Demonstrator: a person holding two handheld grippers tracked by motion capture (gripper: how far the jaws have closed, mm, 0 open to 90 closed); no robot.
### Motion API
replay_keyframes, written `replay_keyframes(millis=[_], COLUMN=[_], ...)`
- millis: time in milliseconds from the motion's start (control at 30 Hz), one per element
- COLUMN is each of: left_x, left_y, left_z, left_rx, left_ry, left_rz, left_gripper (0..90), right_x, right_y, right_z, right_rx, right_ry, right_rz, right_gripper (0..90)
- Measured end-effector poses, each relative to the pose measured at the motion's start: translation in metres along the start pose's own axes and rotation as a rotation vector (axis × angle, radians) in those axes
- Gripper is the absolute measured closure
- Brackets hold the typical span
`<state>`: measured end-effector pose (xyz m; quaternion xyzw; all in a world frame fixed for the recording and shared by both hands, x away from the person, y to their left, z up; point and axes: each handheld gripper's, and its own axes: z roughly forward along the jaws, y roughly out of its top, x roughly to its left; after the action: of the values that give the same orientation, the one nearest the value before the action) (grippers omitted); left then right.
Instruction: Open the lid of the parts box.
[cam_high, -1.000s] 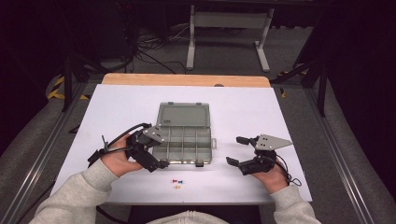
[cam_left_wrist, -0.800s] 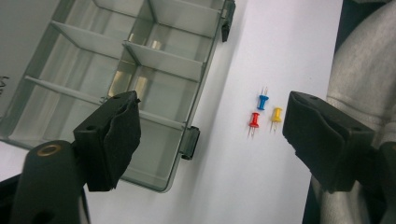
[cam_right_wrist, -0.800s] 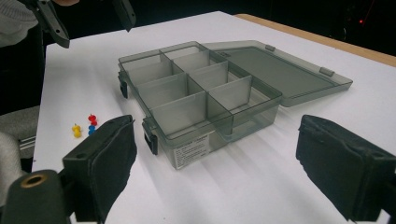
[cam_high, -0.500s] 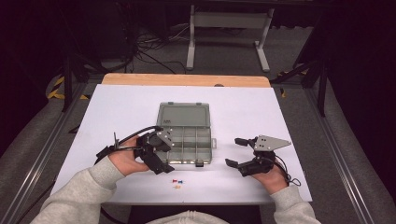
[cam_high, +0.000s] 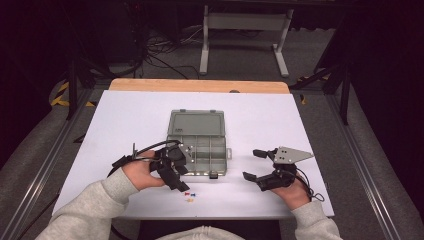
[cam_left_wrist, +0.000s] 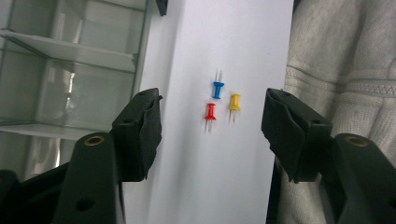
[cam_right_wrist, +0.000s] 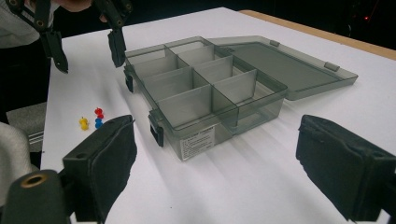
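Note:
Three pushpins lie on the white table (cam_high: 125, 125) near its front edge: a blue pin (cam_left_wrist: 217, 88), a red pin (cam_left_wrist: 210, 112) and a yellow pin (cam_left_wrist: 234, 101). In the high view they are small dots, the red pin (cam_high: 188, 192) among them. My left gripper (cam_left_wrist: 211, 126) is open and points down at them, its jaws on either side and above them. An open grey compartment box (cam_high: 200, 145) sits mid-table with its lid (cam_right_wrist: 280, 60) laid flat behind it. My right gripper (cam_right_wrist: 215, 154) is open, right of the box and facing it, with nothing between its jaws.
The box compartments look empty (cam_right_wrist: 187, 79). A grey sleeve (cam_left_wrist: 341, 70) lies just past the pins at the table's front edge. A metal frame (cam_high: 245, 35) stands on the floor beyond the table.
My left gripper has moved slightly forward and right, tilting down over the pushpins. The right gripper has hardly shifted.

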<state>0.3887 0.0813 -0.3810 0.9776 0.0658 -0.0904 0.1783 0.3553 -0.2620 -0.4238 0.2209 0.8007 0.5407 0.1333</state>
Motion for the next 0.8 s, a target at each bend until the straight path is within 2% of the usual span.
replay_keyframes(millis=[800], left_x=[-0.002], left_y=[-0.003], left_z=[0.031], left_rx=[0.043], left_ry=[0.004], left_rz=[0.005], left_gripper=[49.0], right_x=[0.001], right_y=[0.001], right_z=[0.002], right_rx=[0.003], right_ry=[0.011], right_rz=[-0.01], right_gripper=[12.5])
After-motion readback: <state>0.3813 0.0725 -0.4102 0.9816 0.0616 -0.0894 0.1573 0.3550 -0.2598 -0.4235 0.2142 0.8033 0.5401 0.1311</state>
